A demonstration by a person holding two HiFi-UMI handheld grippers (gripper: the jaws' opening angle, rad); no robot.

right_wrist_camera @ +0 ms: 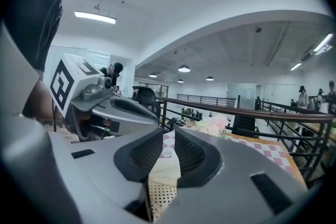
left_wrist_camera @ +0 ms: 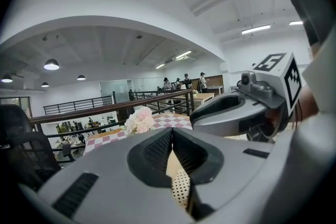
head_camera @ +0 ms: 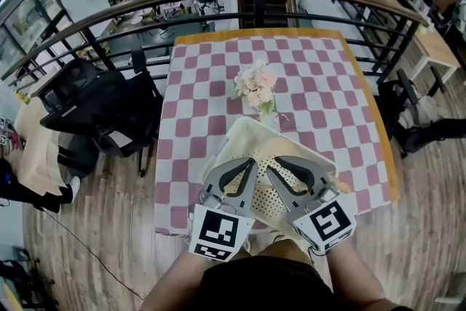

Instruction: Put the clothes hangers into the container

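**Head view.** The container point(head_camera: 231, 138), a cream perforated basket, stands on the counter point(head_camera: 211, 84) near its front edge, on a pink-and-white checked cloth. A vase of flowers point(head_camera: 255, 84) stands just behind it. A tan curved piece, probably a clothes hanger point(head_camera: 291, 151), lies inside the container, with a thin wire hook point(head_camera: 278, 120) showing at the far rim. The count of hangers cannot be determined. The left gripper point(head_camera: 253, 161) and the right gripper point(head_camera: 270, 170) hang side by side above the container.

**Left gripper view.** The jaw tips meet and nothing is between them. The perforated container wall shows below the jaws.

**Right gripper view.** The jaws stand narrowly apart with nothing between them. Checked cloth and the container show through the gap.

**Handling.** Judged light, rigid and smooth. Expect a hanger to pivot and swing if taken at one end. Take hold at the neck below the hook or at mid-bar. The hook may snag on the basket rim or perforations.

**Markings.** Only the square coded markers on the gripper cubes point(head_camera: 216, 231) are visible. No brand or readable text can be seen.
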